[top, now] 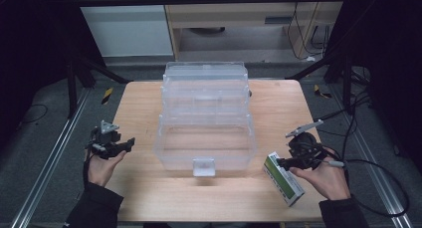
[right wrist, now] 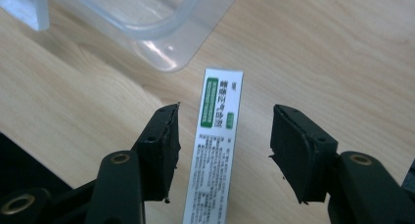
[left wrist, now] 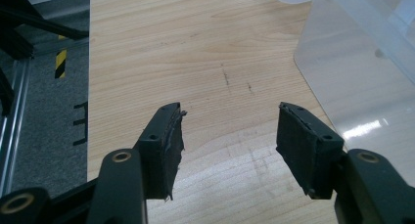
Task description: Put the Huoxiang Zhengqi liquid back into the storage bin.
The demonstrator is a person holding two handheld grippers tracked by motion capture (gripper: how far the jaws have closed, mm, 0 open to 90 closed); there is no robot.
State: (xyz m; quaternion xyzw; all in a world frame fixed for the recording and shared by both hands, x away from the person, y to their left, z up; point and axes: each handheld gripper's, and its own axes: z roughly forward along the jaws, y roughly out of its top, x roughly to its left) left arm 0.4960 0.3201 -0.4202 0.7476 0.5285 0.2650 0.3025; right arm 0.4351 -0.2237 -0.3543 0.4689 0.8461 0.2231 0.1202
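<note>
- The wooden table (top: 149, 198) bears everything.
- A clear plastic box (top: 205, 119) with stepped tiers stands at its middle.
- A white-and-green carton (right wrist: 215, 136) lies on the table near the box's front right corner.
- The right gripper (right wrist: 222, 145) straddles the carton, jaws apart, pads not touching it.
- The left gripper (left wrist: 230, 145) is wide open over bare wood, holding nothing.

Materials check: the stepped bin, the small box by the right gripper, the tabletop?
Bin: looks like clear hard plastic, glossy; you see the wood through its walls and highlights glint on it. Box: probably printed cardboard, white with green panels, crisp folded edges. Tabletop: light wood or wood-look laminate, matte, visible grain; cannot tell which.
</note>
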